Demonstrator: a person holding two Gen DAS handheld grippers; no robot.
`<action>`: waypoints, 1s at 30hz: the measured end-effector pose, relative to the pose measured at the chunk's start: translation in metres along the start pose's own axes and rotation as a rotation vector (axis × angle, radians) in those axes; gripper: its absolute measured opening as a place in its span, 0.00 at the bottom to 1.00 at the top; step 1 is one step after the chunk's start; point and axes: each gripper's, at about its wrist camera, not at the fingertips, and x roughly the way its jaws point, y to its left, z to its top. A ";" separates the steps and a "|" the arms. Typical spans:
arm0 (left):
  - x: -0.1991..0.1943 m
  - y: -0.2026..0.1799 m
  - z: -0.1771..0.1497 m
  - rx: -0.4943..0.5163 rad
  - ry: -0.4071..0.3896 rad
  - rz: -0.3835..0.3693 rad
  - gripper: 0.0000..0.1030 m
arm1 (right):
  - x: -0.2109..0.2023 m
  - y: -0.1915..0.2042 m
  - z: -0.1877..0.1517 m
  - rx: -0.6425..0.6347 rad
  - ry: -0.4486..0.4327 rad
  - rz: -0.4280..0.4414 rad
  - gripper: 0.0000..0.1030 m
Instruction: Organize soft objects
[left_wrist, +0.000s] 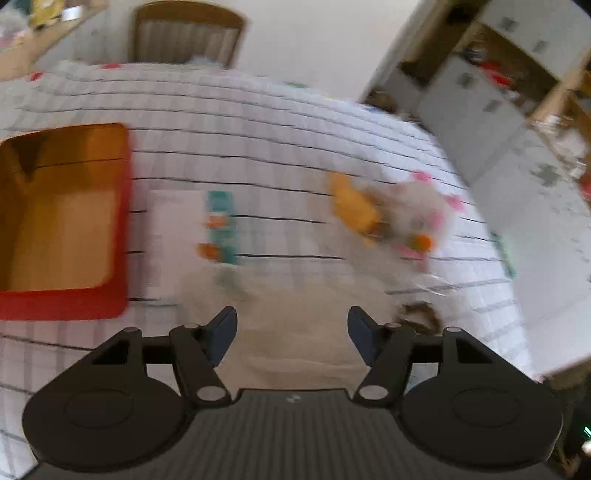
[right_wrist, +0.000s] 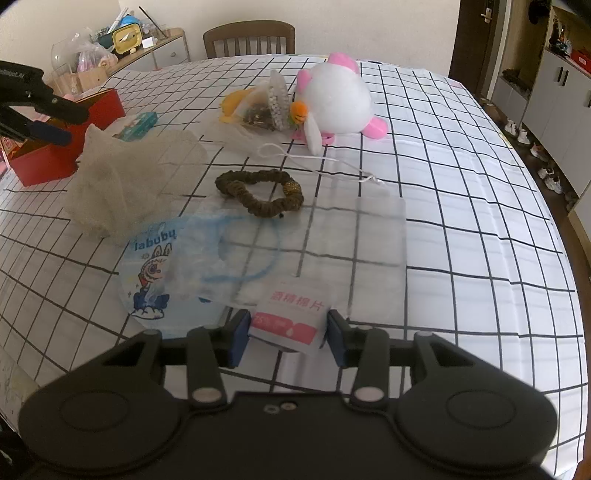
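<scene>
1. Sorting is under way: the left gripper (left_wrist: 291, 334) is seen wide and empty over the beige mesh cloth (right_wrist: 125, 177) (view blurred), beside the red box (left_wrist: 62, 221).
2. The right gripper (right_wrist: 284, 338) is closed on a wipe packet (right_wrist: 291, 317).
3. Carrying that packet to the box is judged next.

One plush toy (right_wrist: 338, 98), perhaps three pouches (right_wrist: 369, 240).

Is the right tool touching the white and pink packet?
Touching. In the right wrist view, both pads of the right tool press the sides of the white and pink packet.
</scene>
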 end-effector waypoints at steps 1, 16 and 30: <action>0.006 0.005 0.003 -0.015 0.021 0.041 0.64 | 0.000 0.000 0.000 -0.001 0.000 -0.001 0.42; 0.066 0.007 -0.005 -0.074 0.088 0.136 0.14 | 0.001 0.003 0.001 -0.001 0.001 -0.007 0.43; -0.033 -0.008 0.020 -0.106 -0.149 -0.021 0.05 | -0.016 0.002 0.006 -0.025 -0.043 -0.005 0.41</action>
